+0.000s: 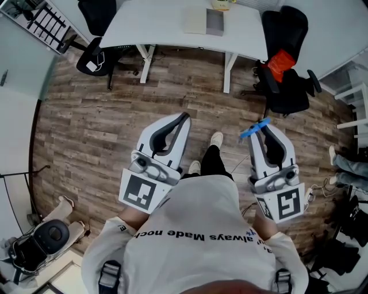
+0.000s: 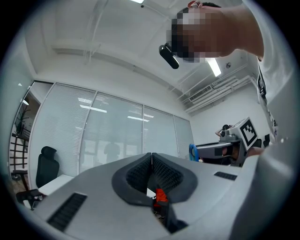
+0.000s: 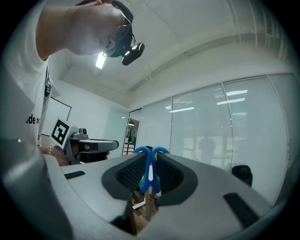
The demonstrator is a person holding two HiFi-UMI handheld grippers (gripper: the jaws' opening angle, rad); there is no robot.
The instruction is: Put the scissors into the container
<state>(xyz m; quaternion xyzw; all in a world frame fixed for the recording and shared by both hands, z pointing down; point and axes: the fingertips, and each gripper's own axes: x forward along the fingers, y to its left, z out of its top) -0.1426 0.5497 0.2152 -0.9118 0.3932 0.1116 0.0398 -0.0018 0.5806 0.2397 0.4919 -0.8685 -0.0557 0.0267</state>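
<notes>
A person is standing on a wood floor [image 1: 103, 115] and holding two grippers out in front of the chest, side by side and well apart. A broad strip of bare boards is lying open between the person's shoes [image 1: 216, 139] and the near edge of a white table [image 1: 161, 23]. Black office chairs are flanking the table, one at the left end [image 1: 95, 17] and one at the right [image 1: 290, 74] carrying something red. The right gripper [image 1: 264, 123] [image 3: 151, 151] is pinching blue-handled scissors [image 1: 253, 130] [image 3: 149, 173], whose handle loops are poking past the jaw tips. The left gripper [image 1: 185, 116] [image 2: 151, 154] is holding nothing, its jaw tips pressed together.
</notes>
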